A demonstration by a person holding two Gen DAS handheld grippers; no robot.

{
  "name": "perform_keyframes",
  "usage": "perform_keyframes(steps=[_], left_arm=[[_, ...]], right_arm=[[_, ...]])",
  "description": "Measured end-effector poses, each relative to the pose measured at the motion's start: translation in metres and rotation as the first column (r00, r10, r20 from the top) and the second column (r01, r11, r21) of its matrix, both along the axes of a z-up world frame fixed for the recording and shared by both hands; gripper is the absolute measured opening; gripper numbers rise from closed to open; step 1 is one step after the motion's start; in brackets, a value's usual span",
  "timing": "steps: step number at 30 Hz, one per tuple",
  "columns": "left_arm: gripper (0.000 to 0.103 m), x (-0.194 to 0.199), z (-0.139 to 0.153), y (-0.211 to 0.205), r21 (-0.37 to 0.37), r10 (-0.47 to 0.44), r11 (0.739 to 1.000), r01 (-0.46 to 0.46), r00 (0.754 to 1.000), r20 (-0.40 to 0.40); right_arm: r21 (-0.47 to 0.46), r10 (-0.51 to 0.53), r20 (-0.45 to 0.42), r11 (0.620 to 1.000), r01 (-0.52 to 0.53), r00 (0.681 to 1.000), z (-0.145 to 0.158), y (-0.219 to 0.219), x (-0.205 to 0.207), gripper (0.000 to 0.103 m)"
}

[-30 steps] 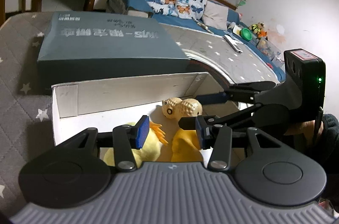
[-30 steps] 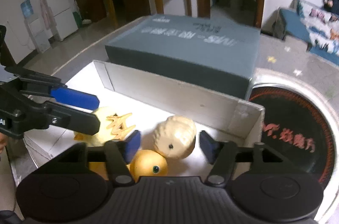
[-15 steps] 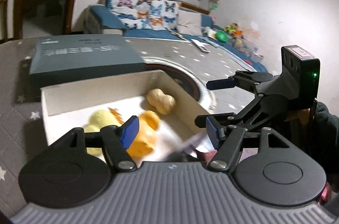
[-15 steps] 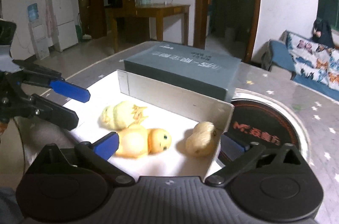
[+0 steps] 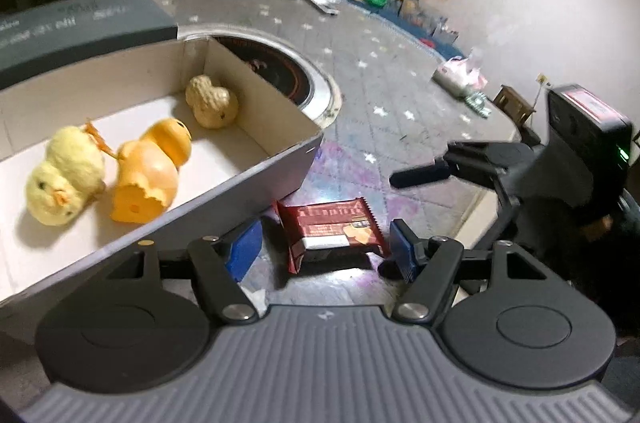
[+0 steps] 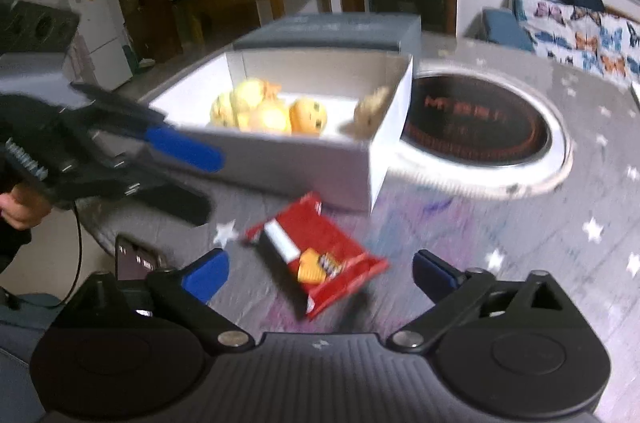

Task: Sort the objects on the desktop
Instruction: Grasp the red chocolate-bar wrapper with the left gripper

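Observation:
A red snack packet (image 5: 332, 227) (image 6: 316, 255) lies flat on the starred table cover, just in front of the white box (image 5: 280, 163) (image 6: 280, 163). Inside the box sit a yellow chick plush (image 5: 64, 179) (image 6: 236, 103), an orange duck toy (image 5: 152, 171) (image 6: 308, 117) and a peanut toy (image 5: 212, 103) (image 6: 370, 111). My left gripper (image 5: 324, 251) (image 6: 196, 179) is open, its blue pads either side of the packet. My right gripper (image 6: 320, 275) (image 5: 416, 179) is open wide, facing the packet from the other side, and holds nothing.
A dark grey flat box (image 5: 72, 27) (image 6: 328, 31) lies behind the white box. A round black hotplate (image 5: 280, 71) (image 6: 480, 127) is set into the table beside it. A phone (image 6: 136, 259) lies near the table edge. A tissue pack (image 5: 460, 79) sits far right.
Both grippers have drawn back from over the white box and dropped toward the table. The red packet has come into view between their fingers. The toys stay in the box.

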State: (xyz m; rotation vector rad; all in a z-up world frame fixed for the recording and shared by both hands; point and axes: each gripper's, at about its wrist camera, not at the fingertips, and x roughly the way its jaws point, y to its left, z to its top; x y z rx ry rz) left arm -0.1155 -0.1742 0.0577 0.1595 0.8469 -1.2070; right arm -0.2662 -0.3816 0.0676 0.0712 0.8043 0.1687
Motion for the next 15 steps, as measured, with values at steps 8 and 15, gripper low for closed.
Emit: perform_keyframes(steps=[8,15], left_arm=[[0.069,0.009,-0.027,-0.023,0.075,0.026,0.997,-0.022,0.998,-0.051],[0.065,0.009,-0.038,-0.031,0.084,0.002,0.996,0.005,0.997,-0.083]], right_arm=[[-0.01,0.027,-0.023,1.0,-0.028,0.999,-0.017,0.013,-0.009,0.092],[-0.003,0.028,-0.024,1.0,-0.028,0.999,-0.021,0.02,-0.007,0.092]])
